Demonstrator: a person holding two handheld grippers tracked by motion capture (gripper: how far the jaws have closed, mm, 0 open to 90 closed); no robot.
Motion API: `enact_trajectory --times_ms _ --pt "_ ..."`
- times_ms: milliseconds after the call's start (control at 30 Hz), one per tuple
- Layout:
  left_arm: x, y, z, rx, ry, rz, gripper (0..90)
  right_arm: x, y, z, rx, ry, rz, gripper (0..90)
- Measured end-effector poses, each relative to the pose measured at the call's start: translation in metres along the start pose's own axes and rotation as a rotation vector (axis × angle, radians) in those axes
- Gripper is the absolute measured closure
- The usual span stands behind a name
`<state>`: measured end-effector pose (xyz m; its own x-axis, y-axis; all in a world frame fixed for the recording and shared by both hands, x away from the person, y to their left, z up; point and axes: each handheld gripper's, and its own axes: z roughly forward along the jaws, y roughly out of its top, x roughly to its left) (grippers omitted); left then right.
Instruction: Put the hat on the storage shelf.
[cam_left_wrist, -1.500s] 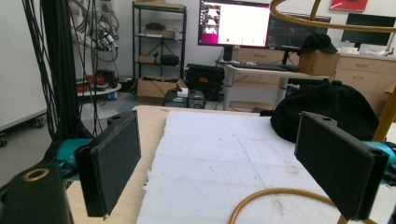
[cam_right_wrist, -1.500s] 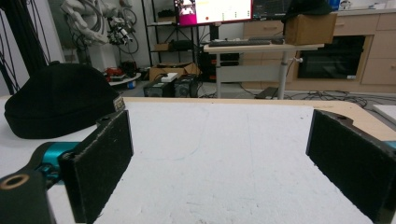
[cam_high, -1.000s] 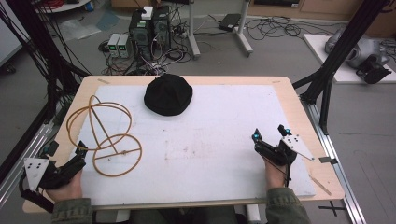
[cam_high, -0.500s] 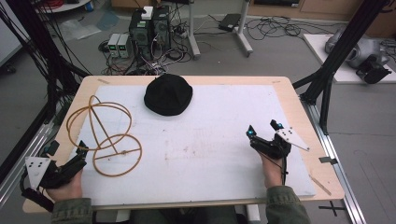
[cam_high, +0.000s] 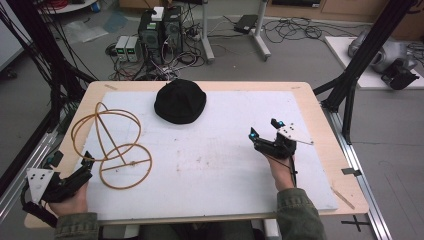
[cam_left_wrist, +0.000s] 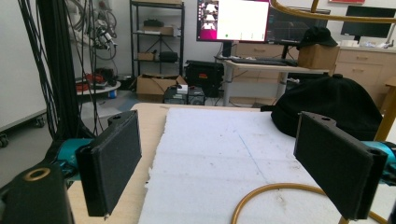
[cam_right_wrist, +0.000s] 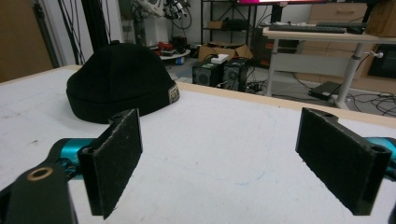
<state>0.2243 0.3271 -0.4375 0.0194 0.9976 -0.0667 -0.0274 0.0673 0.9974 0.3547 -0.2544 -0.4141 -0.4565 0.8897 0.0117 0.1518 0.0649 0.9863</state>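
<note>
The right tongs (cam_high: 266, 131) have slid inward across the white sheet (cam_high: 220, 165) over the last second, leaving the right edge of the table (cam_high: 320, 107) and pushing toward the middle; the left tongs (cam_high: 86, 161) have barely budged at the near left corner. Both pairs gape wide and carry nothing: in each gripper view the two black pads stand far apart with bare sheet between them.

The right pair points up and left toward the black cap (cam_high: 180, 101), which sits brim-down at the far middle of the sheet, well apart from the tongs. That heading, with the jaws already spread, reads as an approach to the cap. The left pair sits just beside the wire stand (cam_high: 110, 145), its tips near the base ring, probably ready to steady the frame, which is light and would likely shift if bumped.

In the left gripper view the stand is cut off: a curve of the ring (cam_left_wrist: 280, 196) shows between the pads and a hoop crosses the top edge. Whether the left tips touch the ring cannot be told. A small label (cam_right_wrist: 174, 94) on the cap's brim is too blurred to read, and the cap's far side is hidden.
</note>
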Motion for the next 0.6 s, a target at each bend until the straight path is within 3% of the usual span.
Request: enact_trajectory --times_ms 233,600 --pt "0.000 0.000 0.000 0.000 0.000 -0.003 15.2 0.007 0.015 0.019 0.009 0.037 0.038 11.5" --pt "0.002 -0.001 0.001 0.007 0.002 -0.014 15.2 0.027 0.026 0.054 0.038 0.098 -0.006 11.4"
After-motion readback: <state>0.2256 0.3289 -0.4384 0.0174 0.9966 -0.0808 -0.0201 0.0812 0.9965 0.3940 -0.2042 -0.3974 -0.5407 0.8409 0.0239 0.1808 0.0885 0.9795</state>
